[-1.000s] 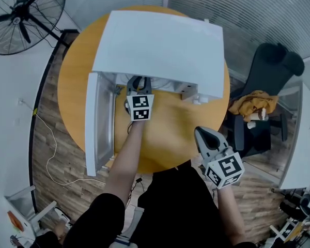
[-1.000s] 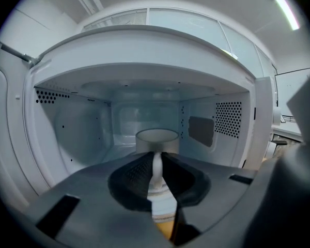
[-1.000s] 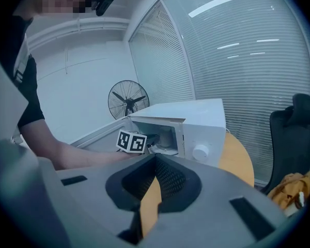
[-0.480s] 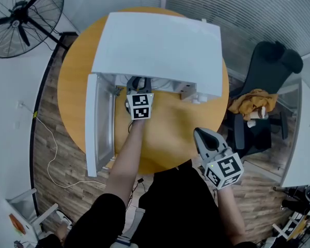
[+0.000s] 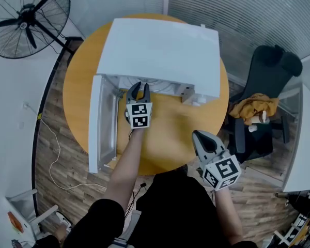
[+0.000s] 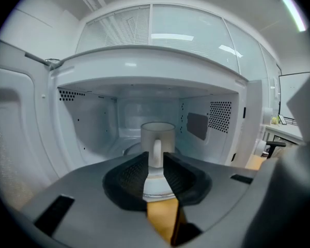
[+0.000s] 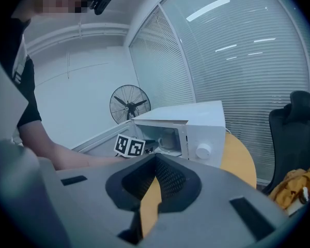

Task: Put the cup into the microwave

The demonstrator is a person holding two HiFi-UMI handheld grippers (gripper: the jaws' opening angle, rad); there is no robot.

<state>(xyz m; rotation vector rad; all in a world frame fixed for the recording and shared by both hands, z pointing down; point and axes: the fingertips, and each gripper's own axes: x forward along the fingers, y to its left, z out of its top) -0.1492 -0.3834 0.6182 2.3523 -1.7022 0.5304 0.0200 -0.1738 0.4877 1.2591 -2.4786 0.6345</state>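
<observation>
Head view: my left gripper (image 5: 139, 89) hangs at the mouth of the white microwave (image 5: 160, 45), jaws spread and empty. The oven's door (image 5: 101, 123) is swung wide on that gripper's left. The cup itself is out of sight here, under the oven roof. My right gripper (image 5: 204, 137) hovers well back over the near edge of the round table (image 5: 165, 133), off to the left gripper's right.

Left gripper view: the cup (image 6: 157, 136) stands upright inside the oven cavity, dead ahead of the left gripper (image 6: 156, 159). Its handle is turned straight toward me and lines up with the gap between the parted jaws. The pads do not press on it, and the grip looks released. The cup's long axis is vertical, square to my line of reach.

Right gripper view: the right gripper (image 7: 155, 161) has its jaws drawn together at the tips with nothing between them. It looks across the table at the microwave (image 7: 196, 128) from the control side.

As I judge it, the cup is already in place. The left gripper is far the nearer. Its next move depends on backing straight out along the handle line so neither jaw catches it.
</observation>
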